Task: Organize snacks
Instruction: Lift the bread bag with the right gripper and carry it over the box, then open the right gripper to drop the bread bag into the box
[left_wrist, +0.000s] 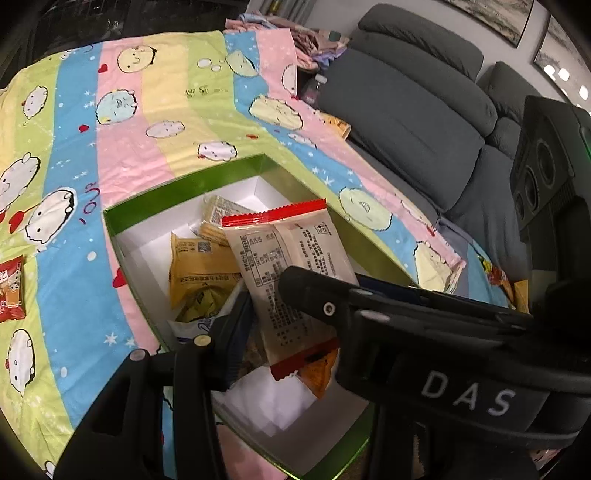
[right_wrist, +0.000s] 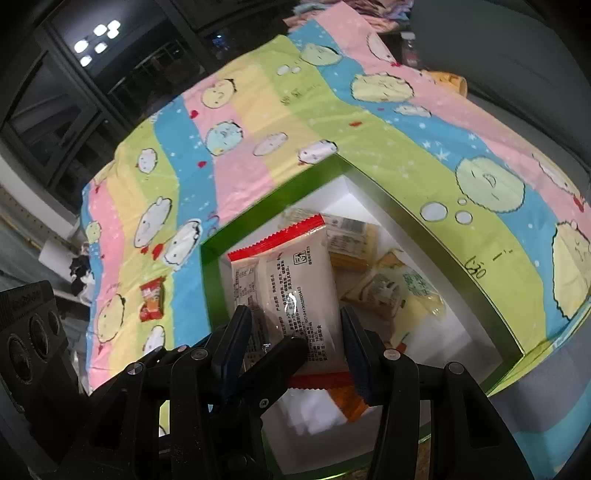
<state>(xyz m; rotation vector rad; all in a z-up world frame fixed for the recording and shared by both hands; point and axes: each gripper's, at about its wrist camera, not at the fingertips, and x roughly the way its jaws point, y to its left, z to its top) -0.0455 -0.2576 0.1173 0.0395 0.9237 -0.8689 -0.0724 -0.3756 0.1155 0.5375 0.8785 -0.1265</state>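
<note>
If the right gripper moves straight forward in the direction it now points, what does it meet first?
Probably the yellow snack packets inside the green box, past the red-edged packet that the right gripper holds; depth is unclear.

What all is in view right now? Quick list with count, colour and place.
box: one, green outside, white inside, open on the sheet
white packet: one, red-edged, held over the box by both grippers
yellow packets: several, inside the box
red packet: one, on the sheet left of the box
sheet: one, pastel stripes with cartoons, under everything
sofa: one, grey, to the right
clothes: a heap, mixed colours, far end
left gripper: black, shut on the white packet
right gripper: black, shut on the white packet
</note>
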